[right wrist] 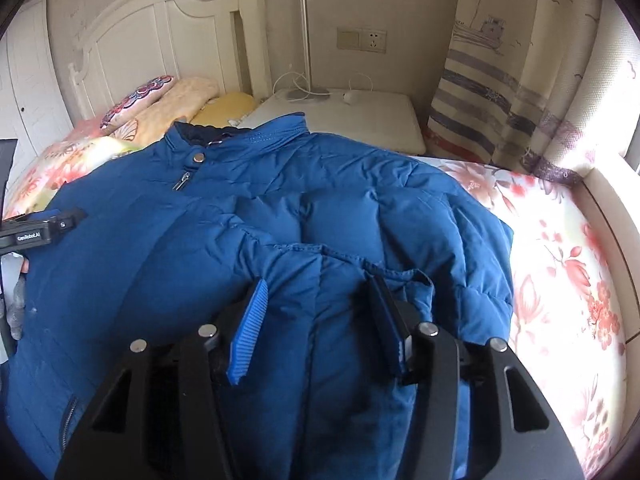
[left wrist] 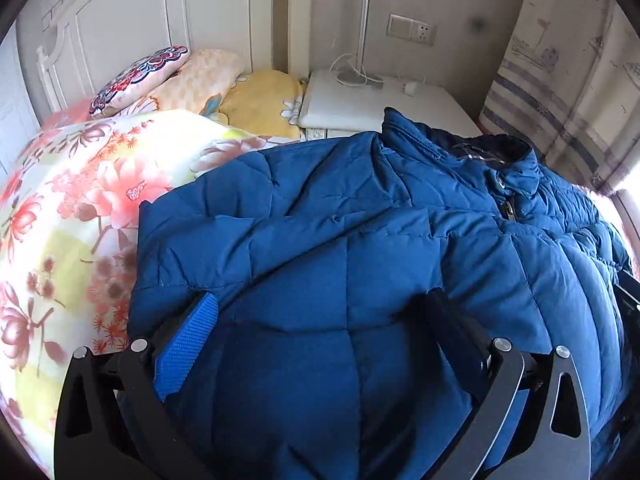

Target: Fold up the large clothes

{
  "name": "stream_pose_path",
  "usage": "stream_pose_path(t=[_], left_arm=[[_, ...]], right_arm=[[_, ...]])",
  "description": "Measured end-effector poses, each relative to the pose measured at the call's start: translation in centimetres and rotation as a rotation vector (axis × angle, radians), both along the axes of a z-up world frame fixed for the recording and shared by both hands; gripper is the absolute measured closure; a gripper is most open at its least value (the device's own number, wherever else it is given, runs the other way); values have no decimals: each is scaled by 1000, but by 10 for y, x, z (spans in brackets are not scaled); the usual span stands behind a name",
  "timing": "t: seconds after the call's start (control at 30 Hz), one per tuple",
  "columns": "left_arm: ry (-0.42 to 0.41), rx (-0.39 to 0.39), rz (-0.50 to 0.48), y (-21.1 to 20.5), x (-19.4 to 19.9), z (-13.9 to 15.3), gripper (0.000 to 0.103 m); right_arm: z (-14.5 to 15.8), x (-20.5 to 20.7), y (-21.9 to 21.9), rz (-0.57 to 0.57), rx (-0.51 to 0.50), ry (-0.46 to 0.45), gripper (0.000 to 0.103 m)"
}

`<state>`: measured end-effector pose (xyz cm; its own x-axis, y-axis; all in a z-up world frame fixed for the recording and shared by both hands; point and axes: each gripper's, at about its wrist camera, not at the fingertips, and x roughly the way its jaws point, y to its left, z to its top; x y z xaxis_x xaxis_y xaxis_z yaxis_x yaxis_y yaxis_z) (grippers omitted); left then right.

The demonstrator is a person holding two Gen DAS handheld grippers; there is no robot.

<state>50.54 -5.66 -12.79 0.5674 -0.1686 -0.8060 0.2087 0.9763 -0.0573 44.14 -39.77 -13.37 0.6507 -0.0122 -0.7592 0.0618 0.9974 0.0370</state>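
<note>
A blue quilted padded jacket lies spread front-up on the floral-print bedcover, its zipped stand-up collar pointing toward the white wooden headboard.

Left gripper: the jaws stand wide apart over the jacket's folded-in sleeve. Padded fabric bulges between the fingers, but the blue ribbed pads do not press on it. Nothing is gripped.

Right gripper: the jaws stand about half open, straddling the cuffed end of the other sleeve, which lies folded across the jacket's chest. Sleeve fabric fills the gap between the pads; whether they clamp it cannot be determined.

Beyond the jacket's collar, stacked patterned pillows rest against the headboard. A white bedside cabinet stands beside the jacket's collar, with a striped curtain past it.
</note>
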Motion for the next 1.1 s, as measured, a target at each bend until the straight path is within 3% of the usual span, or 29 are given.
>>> stream_pose_path(t=[0.1,0.23,0.3,0.37,0.47,0.53,0.67,0.77,0.83,0.9,1.03,1.1], left_arm=[[8,-48,-23,3,-2,16,4],[-63,-94,-21,14,6,57,4],[-68,-62,2,18,21,63,4],[-19,-45,11,18,38,53,4],[75,-3,12,15,59,18,4],[118,-2,5,16,65,-6,4],[79,-13,13,18,60,-2,4],[-15,-40,29,24,36,25,4],[-79,-63,3,23,11,42,4],[-100,-68,-60,16,-18,49,4],[-67,-22,-151,-10,-59,31,4],[-60,35,-190,-25,-74,15,4]], right_arm=[[14,0,-8,11,21,22,52],[43,12,-23,-14,-13,-39,52],[45,30,-34,-35,-18,-20,52],[36,51,-47,-41,-1,22,52],[-3,76,-65,-47,22,167,52],[-11,77,-73,-36,76,153,51],[-2,69,-71,-38,48,139,51],[25,45,-59,-40,17,48,50],[48,17,-39,13,-12,-37,50],[56,-7,-18,81,-34,-65,44],[41,-39,13,172,-28,-18,43],[21,-43,21,177,-86,43,42]])
